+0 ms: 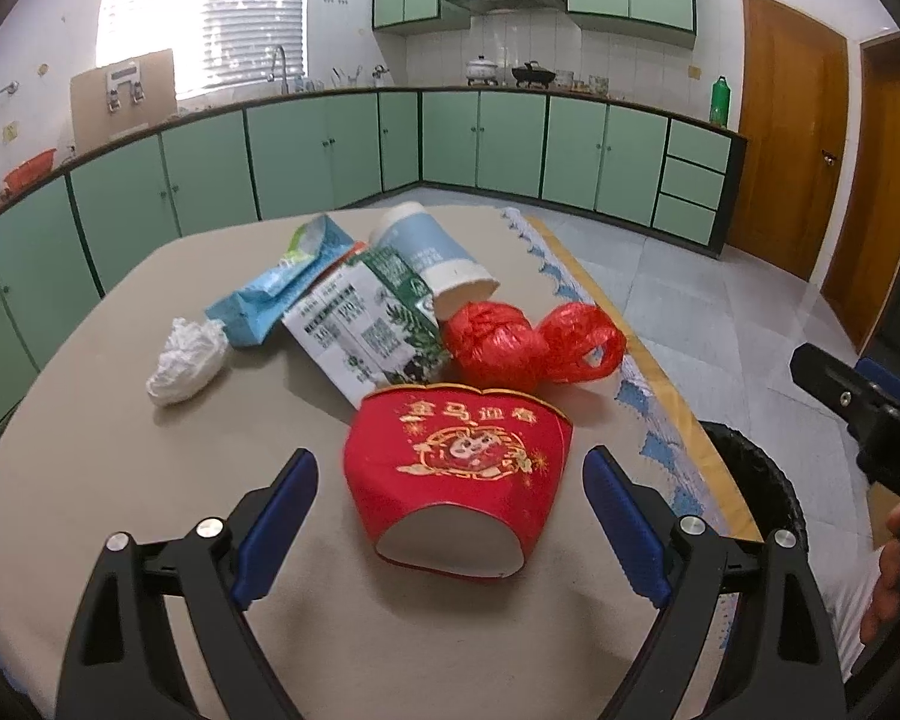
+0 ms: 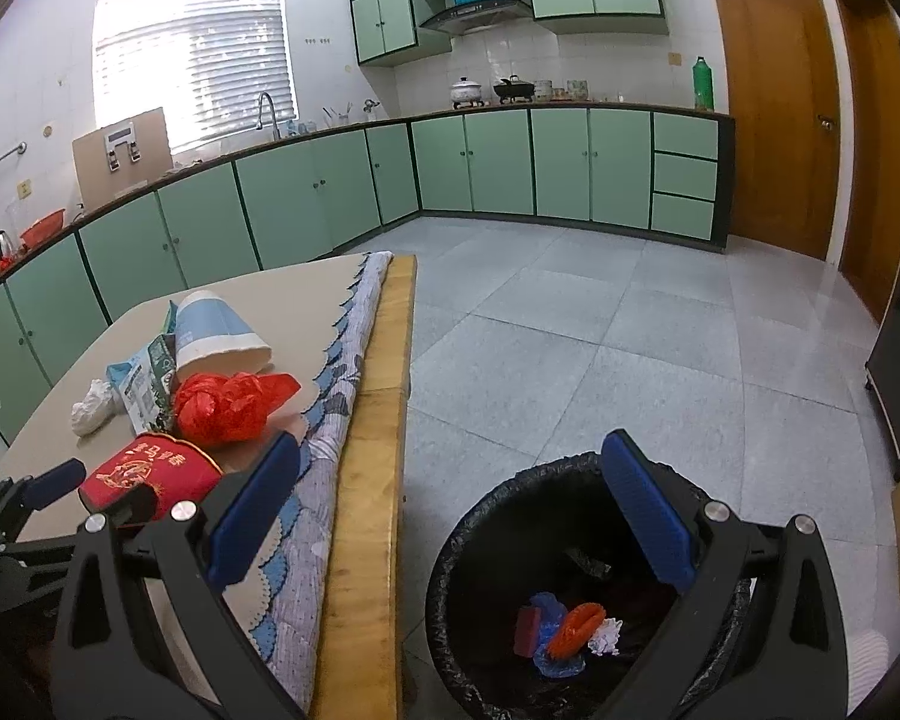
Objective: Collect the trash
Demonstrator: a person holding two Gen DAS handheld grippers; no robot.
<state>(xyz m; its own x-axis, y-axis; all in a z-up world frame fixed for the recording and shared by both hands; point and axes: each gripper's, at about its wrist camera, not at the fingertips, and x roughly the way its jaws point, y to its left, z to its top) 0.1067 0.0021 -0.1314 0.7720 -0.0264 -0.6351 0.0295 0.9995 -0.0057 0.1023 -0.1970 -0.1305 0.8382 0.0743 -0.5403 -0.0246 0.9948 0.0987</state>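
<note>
On the table, running left to right, lay a crumpled white tissue, a blue wrapper, a green-and-white milk carton, a pale blue paper cup on its side and a knotted red plastic bag. Nearest the front edge sat a red paper cup with gold Chinese characters, too small to read surely. The left gripper stood wide and empty, flanking that cup: seemingly the next pickup, needing a short advance and a gentle squeeze. The right gripper, also wide and empty, hung over the black-lined bin beside the table's right edge.
</note>
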